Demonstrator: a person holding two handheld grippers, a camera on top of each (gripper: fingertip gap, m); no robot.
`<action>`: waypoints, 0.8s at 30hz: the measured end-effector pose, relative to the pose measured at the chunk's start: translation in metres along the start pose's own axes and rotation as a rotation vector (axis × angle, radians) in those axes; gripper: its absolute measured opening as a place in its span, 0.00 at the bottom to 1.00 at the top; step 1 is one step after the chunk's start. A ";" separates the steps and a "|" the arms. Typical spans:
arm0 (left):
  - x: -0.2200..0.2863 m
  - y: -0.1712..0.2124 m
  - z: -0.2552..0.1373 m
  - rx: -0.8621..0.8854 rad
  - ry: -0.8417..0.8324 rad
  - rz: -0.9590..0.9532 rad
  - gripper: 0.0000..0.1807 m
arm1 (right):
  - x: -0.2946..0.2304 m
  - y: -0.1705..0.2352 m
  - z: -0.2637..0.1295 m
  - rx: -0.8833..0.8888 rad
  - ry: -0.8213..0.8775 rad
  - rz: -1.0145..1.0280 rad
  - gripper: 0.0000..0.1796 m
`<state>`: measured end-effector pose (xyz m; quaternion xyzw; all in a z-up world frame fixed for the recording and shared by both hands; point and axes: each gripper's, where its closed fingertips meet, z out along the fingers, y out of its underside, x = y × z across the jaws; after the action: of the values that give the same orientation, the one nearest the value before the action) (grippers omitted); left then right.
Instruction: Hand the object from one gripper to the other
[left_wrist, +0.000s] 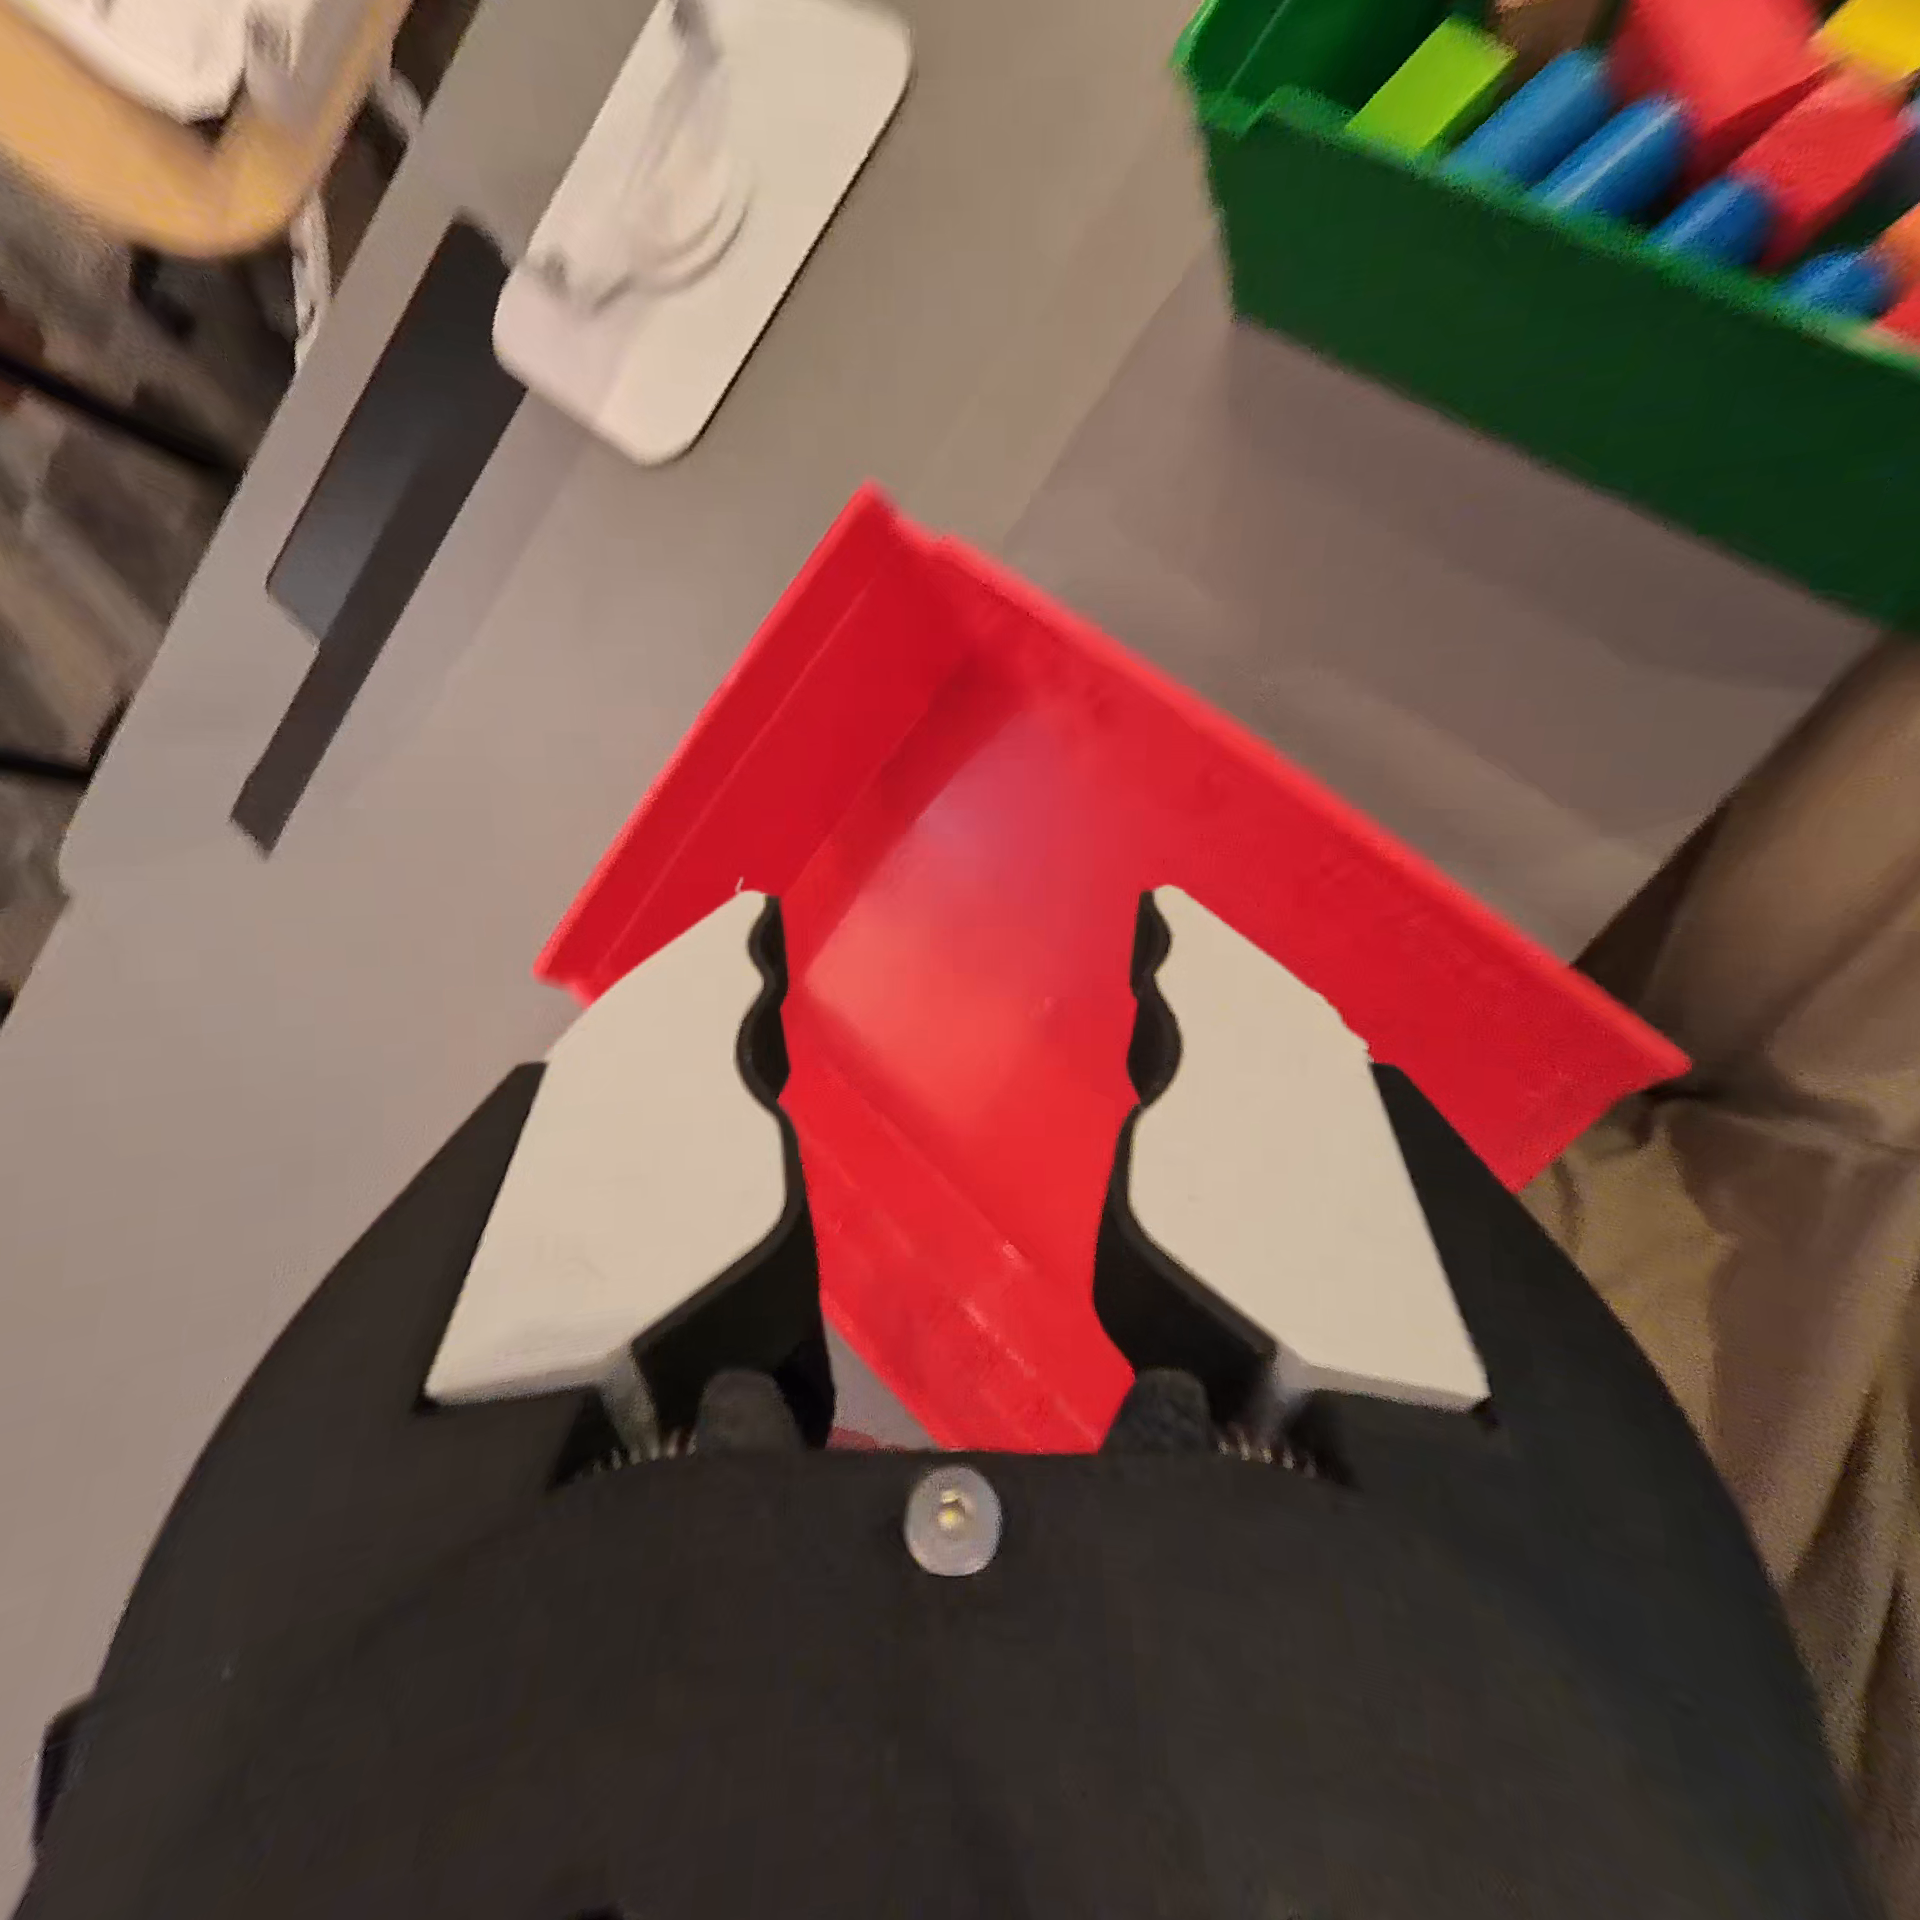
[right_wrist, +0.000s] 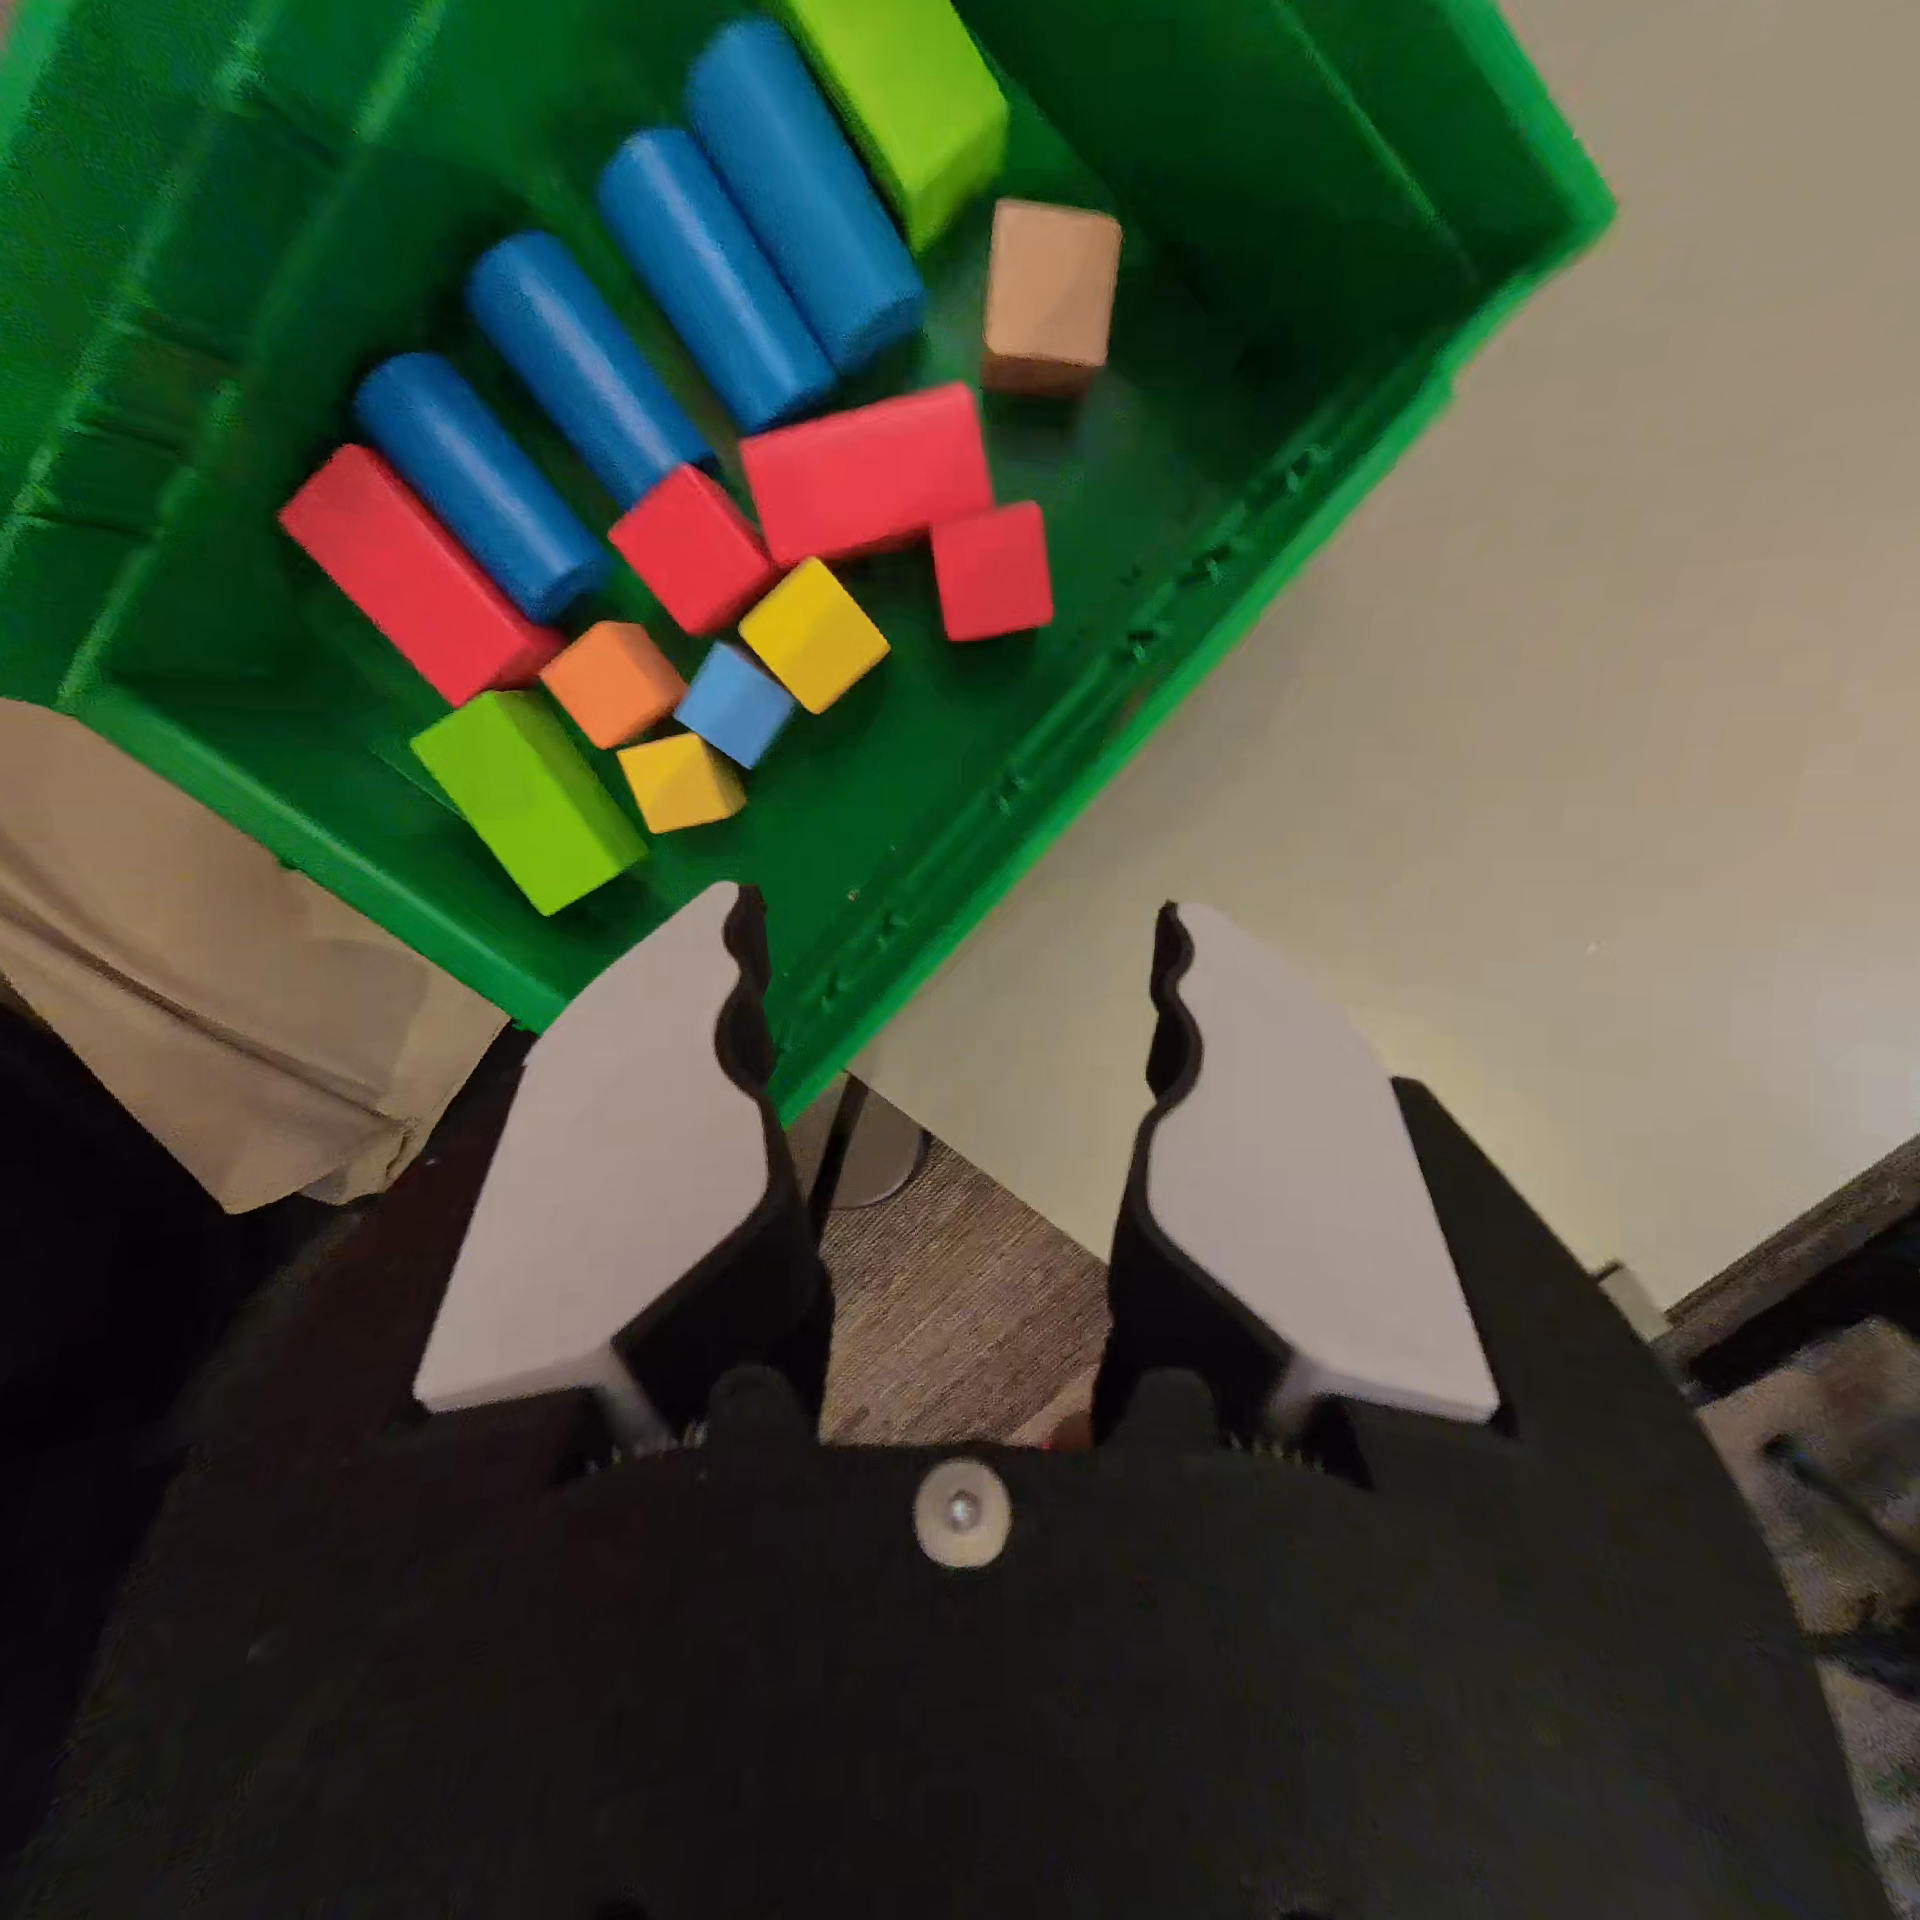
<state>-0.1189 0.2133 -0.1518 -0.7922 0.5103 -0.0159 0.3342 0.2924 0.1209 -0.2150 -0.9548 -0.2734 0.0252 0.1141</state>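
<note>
The left tongs (left_wrist: 961, 904) stand with their two fingers spread apart above a red tray (left_wrist: 1039, 810). The tray's floor fills the gap between the fingers, but neither finger visibly presses on it, so the left wrist view does not settle whether the tongs carry the tray or merely hover over it. The tray is shallow with raised walls and lies at an angle, over the near right part of the grey tabletop (left_wrist: 312, 1039), its right corner reaching past the tabletop's edge above a beige cloth (left_wrist: 1714, 1299). A white rectangular pad (left_wrist: 707, 218) with a clear item on it rests on the tabletop at the far left, beside a dark slot (left_wrist: 384, 540). A green bin (left_wrist: 1558, 343) sits at the far right corner of the tabletop. The right tongs (right_wrist: 961, 904) are open with nothing between the fingers, held above the near corner of the green bin (right_wrist: 1039, 769) and the pale tabletop (right_wrist: 1507, 727). Inside the bin lie four blue cylinders (right_wrist: 582, 364) side by side, four red blocks (right_wrist: 862, 468), two lime-green blocks (right_wrist: 530, 800), two yellow cubes (right_wrist: 816, 634), an orange cube (right_wrist: 613, 681), a light blue cube (right_wrist: 732, 701) and a tan cube (right_wrist: 1049, 296). Both views are blurred.
</note>
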 end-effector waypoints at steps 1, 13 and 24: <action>-0.009 0.012 0.004 -0.039 -0.013 -0.028 0.37 | 0.005 0.006 0.004 -0.015 -0.005 0.024 0.40; -0.067 0.161 0.056 -0.521 -0.076 -0.321 0.48 | 0.005 0.021 0.048 -0.111 -0.133 0.087 0.32; -0.041 0.199 0.085 -0.572 0.140 -0.421 0.14 | -0.008 0.015 0.071 -0.115 -0.236 0.118 0.17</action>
<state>-0.2661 0.2399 -0.3137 -0.9384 0.3415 0.0047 0.0525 0.2854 0.1183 -0.2875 -0.9646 -0.2292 0.1283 0.0246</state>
